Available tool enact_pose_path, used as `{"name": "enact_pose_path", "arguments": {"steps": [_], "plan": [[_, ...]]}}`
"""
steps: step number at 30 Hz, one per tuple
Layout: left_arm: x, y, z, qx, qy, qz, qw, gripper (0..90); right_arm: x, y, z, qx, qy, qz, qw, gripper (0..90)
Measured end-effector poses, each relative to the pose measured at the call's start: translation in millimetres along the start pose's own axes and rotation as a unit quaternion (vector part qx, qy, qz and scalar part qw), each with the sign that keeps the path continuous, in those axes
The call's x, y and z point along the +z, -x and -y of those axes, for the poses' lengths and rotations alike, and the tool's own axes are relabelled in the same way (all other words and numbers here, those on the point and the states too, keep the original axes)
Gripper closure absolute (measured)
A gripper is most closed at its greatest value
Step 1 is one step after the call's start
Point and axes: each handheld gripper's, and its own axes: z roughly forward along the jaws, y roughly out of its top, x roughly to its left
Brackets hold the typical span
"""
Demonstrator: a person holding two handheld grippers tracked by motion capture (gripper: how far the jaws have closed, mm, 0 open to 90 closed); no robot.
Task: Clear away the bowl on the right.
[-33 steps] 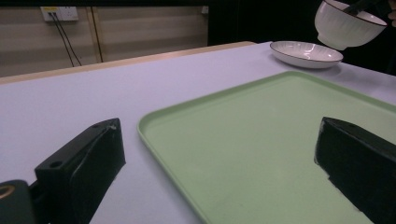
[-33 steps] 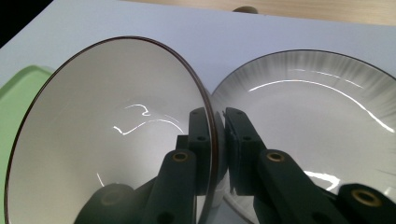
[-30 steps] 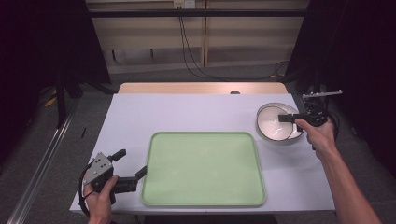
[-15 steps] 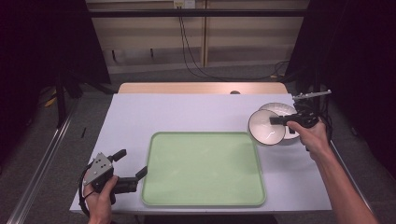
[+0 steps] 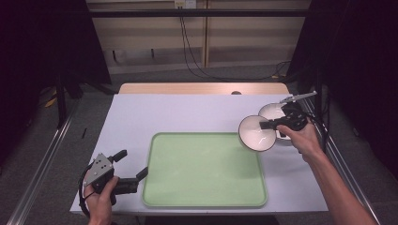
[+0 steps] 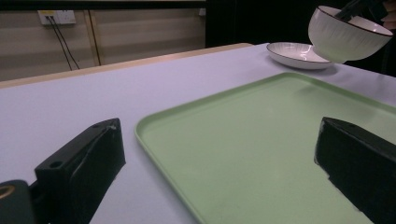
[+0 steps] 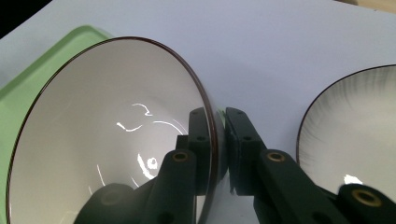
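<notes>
My right gripper is shut on the rim of a white bowl with a dark edge. One jaw is inside the rim and one outside, as the right gripper view shows. The bowl hangs tilted in the air over the far right corner of the green tray. Behind it a white plate lies flat on the table. My left gripper rests at the tray's near left edge, open with nothing between its jaws.
The white tabletop runs wide behind and left of the tray. Seen from the left gripper, the bowl floats above the plate. Cables hang down the wall behind the table, and dark floor lies on both sides.
My right gripper has lifted the bowl off the plate and carried it left toward the tray, uncovering the plate. The left gripper has stayed put.
</notes>
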Motion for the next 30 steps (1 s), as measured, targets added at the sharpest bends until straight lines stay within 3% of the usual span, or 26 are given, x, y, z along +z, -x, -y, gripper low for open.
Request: {"name": "enact_pose_path", "arguments": {"steps": [4,8,12,21,30], "plan": [[0.8,-0.2,0.1,0.000,0.000,0.003,1.0000,1.7,8.4,-3.9,0.2,0.000,-0.005,-0.005,1.0000,82.0],[1.0,-0.2,0.3,-0.002,0.000,0.003,1.0000,1.7,16.5,-4.8,0.6,-0.002,-0.012,0.006,0.9999,82.0],[1.0,-0.2,0.2,0.000,-0.001,0.000,1.0000,1.7,26.5,-5.2,-0.5,0.001,-0.018,-0.001,0.9998,82.0],[0.7,-0.8,0.4,0.002,-0.005,0.001,1.0000,1.7,45.3,-5.3,0.0,0.007,-0.026,0.012,0.9996,81.9],[0.2,-0.9,0.5,0.000,-0.002,-0.001,1.0000,1.7,53.3,-1.9,0.1,0.011,-0.030,0.021,0.9993,81.9]]}}
